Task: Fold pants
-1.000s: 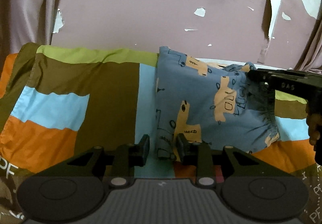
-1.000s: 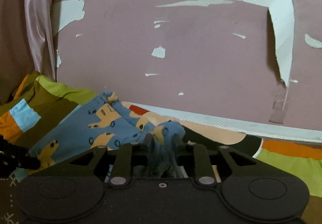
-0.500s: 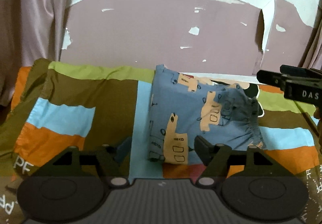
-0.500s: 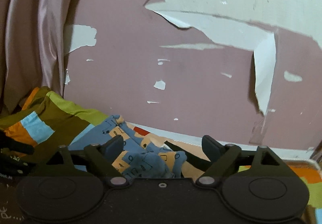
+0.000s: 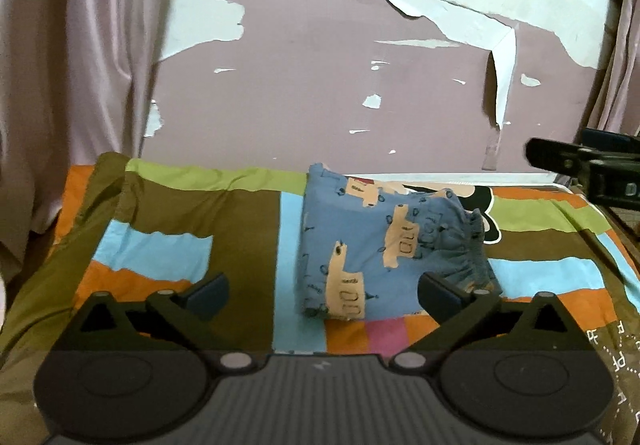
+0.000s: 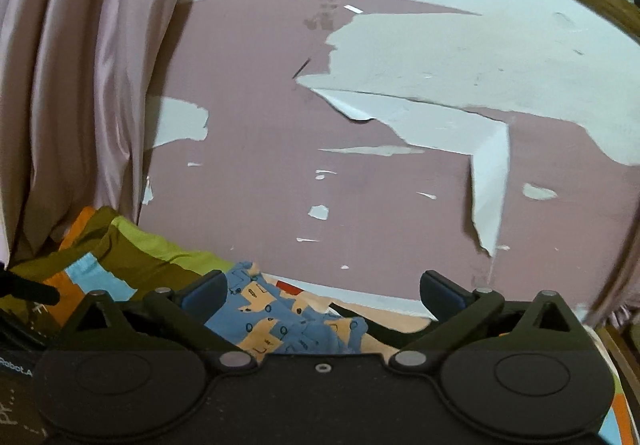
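Observation:
The blue pants (image 5: 372,241) with tan truck prints lie folded into a compact block on the patchwork bedspread (image 5: 168,229); the elastic waistband faces right. My left gripper (image 5: 323,295) is open and empty, raised just in front of the pants' near edge. My right gripper (image 6: 322,293) is open and empty, lifted above the pants (image 6: 276,319), which show low in its view. The right gripper's black body also shows at the right edge of the left wrist view (image 5: 588,165).
A pink wall with peeling paint (image 5: 320,85) stands right behind the bed. A pale curtain (image 5: 72,65) hangs at the left. A white and black printed patch (image 5: 480,197) lies behind the pants. A wooden frame (image 6: 616,349) edges the bed at right.
Both grippers let go of the pants, opened wide and pulled up and back. The pants stay folded on the bedspread.

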Motion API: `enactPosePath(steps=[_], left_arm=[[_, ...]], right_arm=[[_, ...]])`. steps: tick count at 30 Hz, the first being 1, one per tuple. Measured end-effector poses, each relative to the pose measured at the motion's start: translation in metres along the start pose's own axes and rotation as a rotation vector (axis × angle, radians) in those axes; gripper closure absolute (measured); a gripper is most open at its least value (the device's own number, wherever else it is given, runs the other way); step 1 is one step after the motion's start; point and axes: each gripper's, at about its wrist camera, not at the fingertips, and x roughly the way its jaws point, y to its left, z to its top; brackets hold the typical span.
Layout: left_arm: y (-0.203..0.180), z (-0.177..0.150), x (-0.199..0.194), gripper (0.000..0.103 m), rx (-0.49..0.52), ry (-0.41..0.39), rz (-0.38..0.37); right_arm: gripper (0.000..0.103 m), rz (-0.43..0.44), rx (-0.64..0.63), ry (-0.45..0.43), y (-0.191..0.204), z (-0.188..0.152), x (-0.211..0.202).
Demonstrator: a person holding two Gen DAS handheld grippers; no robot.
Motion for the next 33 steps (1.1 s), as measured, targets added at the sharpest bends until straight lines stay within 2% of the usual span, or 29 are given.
enactPosePath(steps=[8,16,20,33], left_arm=[[0.000,-0.024,-0.026,0.000,0.076,-0.025,0.013],[-0.004,-0.052,-0.042,0.000,0.121,-0.034,0.015],[-0.006,-0.061,-0.044,0.000,0.126,-0.040,0.025],[0.003,-0.081,-0.051,0.000,0.104,-0.064,0.066]], right_arm=[[0.001,-0.072,0.146,-0.009,0.000,-0.031,-0.044],[0.001,-0.102,0.199,-0.007,0.009,-0.072,-0.068],[0.001,-0.152,0.182,-0.033,0.022,-0.089,-0.079],[0.001,-0.116,0.160,-0.033,0.046,-0.125,-0.096]])
